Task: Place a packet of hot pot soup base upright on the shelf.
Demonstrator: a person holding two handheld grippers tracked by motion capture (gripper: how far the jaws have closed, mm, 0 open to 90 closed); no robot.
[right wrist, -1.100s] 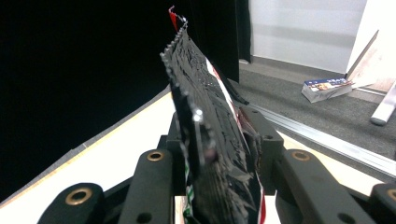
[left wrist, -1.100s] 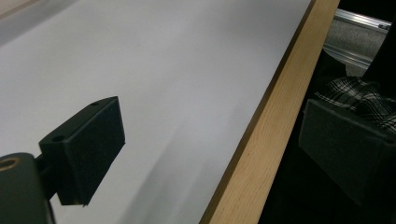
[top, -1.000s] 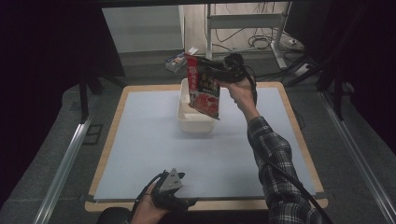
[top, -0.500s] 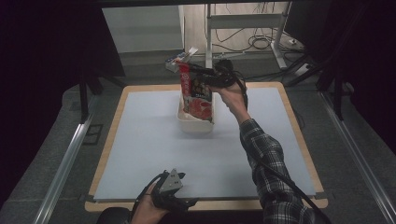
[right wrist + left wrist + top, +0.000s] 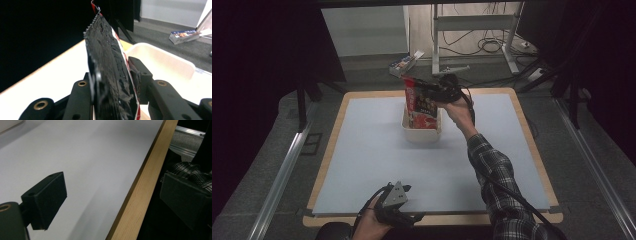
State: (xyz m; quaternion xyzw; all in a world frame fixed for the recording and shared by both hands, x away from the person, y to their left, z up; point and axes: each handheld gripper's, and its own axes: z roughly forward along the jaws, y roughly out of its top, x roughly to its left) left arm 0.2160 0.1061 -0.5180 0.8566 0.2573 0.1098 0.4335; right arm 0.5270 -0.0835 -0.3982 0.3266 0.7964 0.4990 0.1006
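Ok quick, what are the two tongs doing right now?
Left tongs: open, holding nothing, at the near table edge.
Right tongs: closed on the red snack bag, over the white tub.

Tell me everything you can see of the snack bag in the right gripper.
The snack bag is a flat, glossy foil pouch, mostly red with printed pictures on one face and dark on the other, with a serrated sealed edge. It hangs roughly upright, its lower end down inside the white bin at the table's far middle. The right gripper is clamped on its upper part, one jaw on each face. Whether it touches the bin's floor is unclear.
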